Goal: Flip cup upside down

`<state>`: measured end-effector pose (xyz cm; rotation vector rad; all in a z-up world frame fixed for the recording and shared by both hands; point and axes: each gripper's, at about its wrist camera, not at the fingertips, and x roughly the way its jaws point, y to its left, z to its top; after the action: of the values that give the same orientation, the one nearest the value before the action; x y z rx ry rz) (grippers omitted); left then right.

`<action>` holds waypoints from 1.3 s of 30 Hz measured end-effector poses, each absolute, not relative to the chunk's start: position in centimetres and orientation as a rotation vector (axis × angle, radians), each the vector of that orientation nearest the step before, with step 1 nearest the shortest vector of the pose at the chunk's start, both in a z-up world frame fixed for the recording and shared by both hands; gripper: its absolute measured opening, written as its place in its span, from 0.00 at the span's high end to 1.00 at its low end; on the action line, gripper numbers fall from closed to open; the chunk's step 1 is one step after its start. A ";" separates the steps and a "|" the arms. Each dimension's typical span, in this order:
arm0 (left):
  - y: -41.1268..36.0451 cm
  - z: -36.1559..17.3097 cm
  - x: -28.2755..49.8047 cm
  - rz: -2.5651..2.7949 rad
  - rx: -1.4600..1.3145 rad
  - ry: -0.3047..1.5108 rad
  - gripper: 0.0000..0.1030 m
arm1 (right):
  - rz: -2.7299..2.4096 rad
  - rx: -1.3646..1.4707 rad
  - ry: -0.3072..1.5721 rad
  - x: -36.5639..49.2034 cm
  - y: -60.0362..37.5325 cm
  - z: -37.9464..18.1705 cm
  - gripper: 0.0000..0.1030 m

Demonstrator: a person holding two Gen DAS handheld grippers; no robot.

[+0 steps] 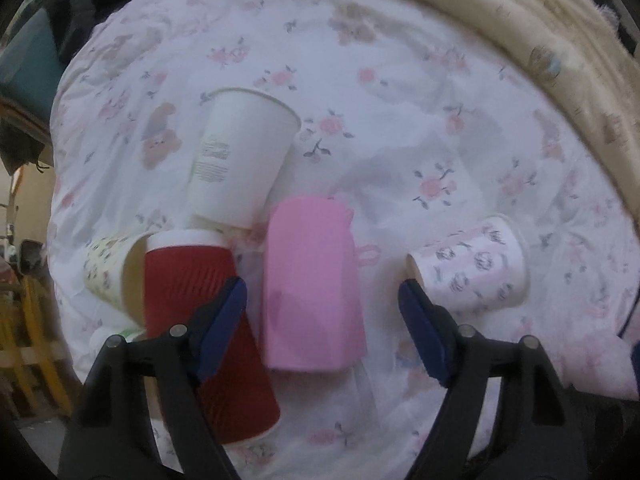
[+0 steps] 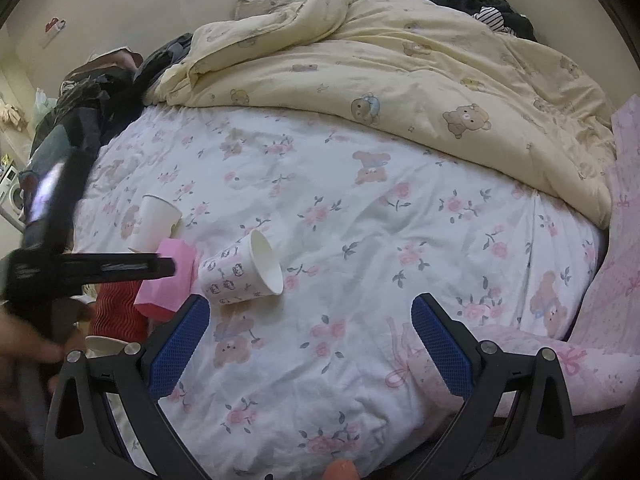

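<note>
1. Farthest left in the left wrist view lay a small cream paper cup with a floral print (image 1: 105, 272), on its side, its mouth against a ribbed red paper cup (image 1: 204, 320).
2. The red cup, white rim pointing away, sat partly under the left gripper (image 1: 322, 298), whose jaws were spread wide and held nothing.
3. Beyond it lay a tall white paper cup (image 1: 240, 156), tipped over on the floral bedsheet (image 1: 400, 168).
4. The pink plastic cup (image 1: 312, 284) lay between the open jaws, seemingly the target; closing squarely across its mid-body would likely give the best control for rotating it mouth-down, since the soft sheet could let it roll.
5. To the right, well apart, lay a white paper cup with a dark printed pattern (image 1: 476, 268), also on its side.
6. The right gripper (image 2: 310, 344) hovered with jaws spread, empty, above the sheet.
</note>
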<state>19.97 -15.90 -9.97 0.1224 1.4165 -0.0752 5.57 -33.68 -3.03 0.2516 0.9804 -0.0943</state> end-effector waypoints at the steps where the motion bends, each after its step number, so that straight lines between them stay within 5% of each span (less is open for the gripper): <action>1: -15.9 -10.4 20.2 -0.067 0.127 1.423 0.27 | -0.092 0.256 0.984 5.6 -33.8 -3.1 0.00; 5: -16.0 -12.2 20.9 -0.039 0.135 1.453 0.28 | -0.077 0.284 0.993 5.7 -34.2 -3.3 0.00; 10: -15.6 -12.9 21.2 -0.016 0.127 1.460 0.44 | -0.045 0.298 1.006 5.8 -33.9 -3.3 0.00; 13: -15.4 -12.5 21.0 -0.029 0.124 1.445 0.45 | -0.035 0.307 1.002 5.7 -33.9 -3.1 0.00; 28: -9.0 0.1 11.0 -0.105 -0.118 1.262 0.45 | 0.023 0.284 0.982 5.4 -32.0 -2.2 0.00; 39: -5.6 -7.8 3.1 0.001 -0.293 1.393 0.45 | 0.057 0.216 0.989 4.5 -29.4 -2.3 0.00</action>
<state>3.07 -5.56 -7.81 -0.2927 1.3933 0.0009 4.51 -29.40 -2.31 0.2162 0.9887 0.0574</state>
